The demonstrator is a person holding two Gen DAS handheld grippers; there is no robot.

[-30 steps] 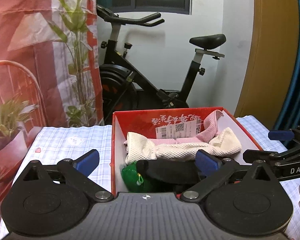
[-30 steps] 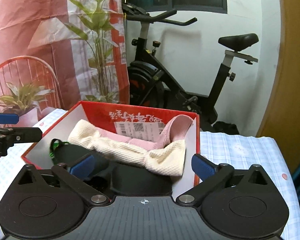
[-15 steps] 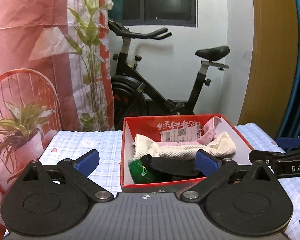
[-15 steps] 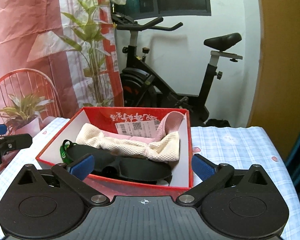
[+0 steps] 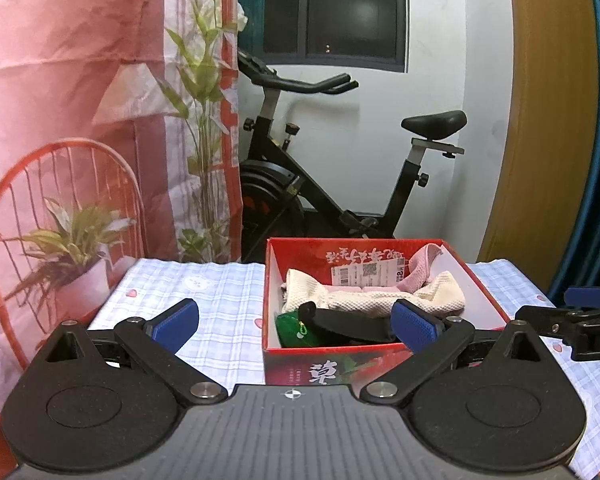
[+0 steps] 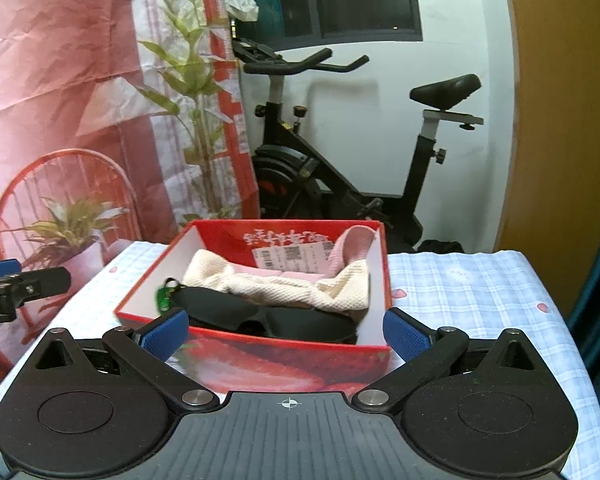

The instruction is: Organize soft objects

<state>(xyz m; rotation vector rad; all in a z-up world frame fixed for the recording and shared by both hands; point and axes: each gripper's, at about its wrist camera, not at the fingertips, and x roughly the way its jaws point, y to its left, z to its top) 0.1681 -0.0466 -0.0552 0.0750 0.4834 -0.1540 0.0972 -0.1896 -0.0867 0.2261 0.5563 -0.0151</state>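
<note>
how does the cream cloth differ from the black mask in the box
The cream cloth is pale, with a bumpy waffle weave; the black mask is dark and looks smooth. The cloth is bunched toward the back of the red box, one end draped at the right wall; the mask lies flatter along the front. The cloth looks bulkier, the mask thinner. Both are soft, lie inside the box, and neither claw holds them.

A red cardboard box (image 5: 380, 364) stands open ahead of both grippers, holding soft items. A cream waffle-knit cloth (image 5: 364, 298) drapes over a pink one (image 5: 424, 266). Nearer the grippers lie a black eye mask (image 6: 268, 314) and a green pouch (image 5: 296, 326).
</note>
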